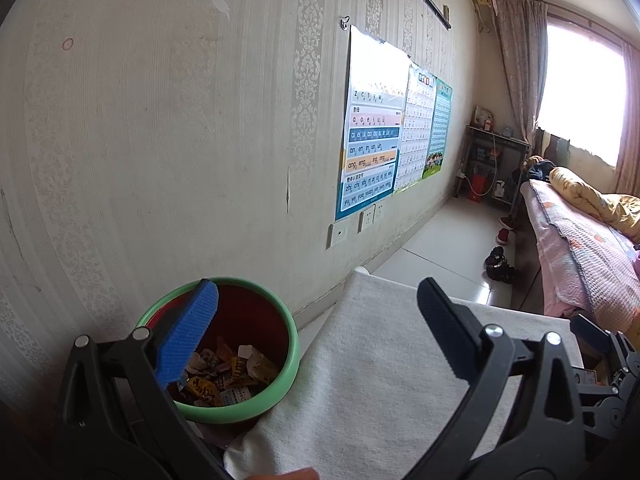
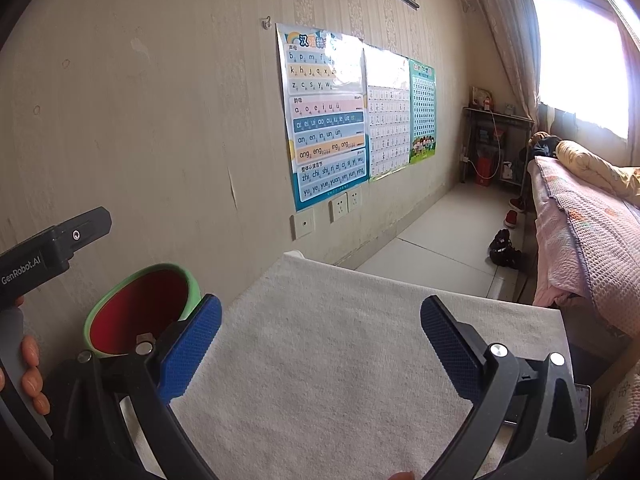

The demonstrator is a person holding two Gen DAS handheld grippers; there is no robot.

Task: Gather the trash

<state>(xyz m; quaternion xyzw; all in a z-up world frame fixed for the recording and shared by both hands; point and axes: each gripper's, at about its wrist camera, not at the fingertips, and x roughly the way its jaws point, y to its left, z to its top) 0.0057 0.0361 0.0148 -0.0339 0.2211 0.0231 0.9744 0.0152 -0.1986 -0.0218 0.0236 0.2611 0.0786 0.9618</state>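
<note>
Left gripper [image 1: 318, 336] spread wide, nothing between its blue pads [image 1: 188, 340] — poised over the gap between the green-rimmed bin [image 1: 294, 354] and the white-clothed table [image 1: 368, 360]. Right gripper [image 2: 320, 350] likewise released and empty, above the bare cloth [image 2: 320, 360]. Wrappers [image 1: 228, 376] heaped at the bottom of the bin's red inside, just beside the table's left edge, against the wall. At far left in the right view, fingers [image 2: 32, 360] around the other tool's handle.
</note>
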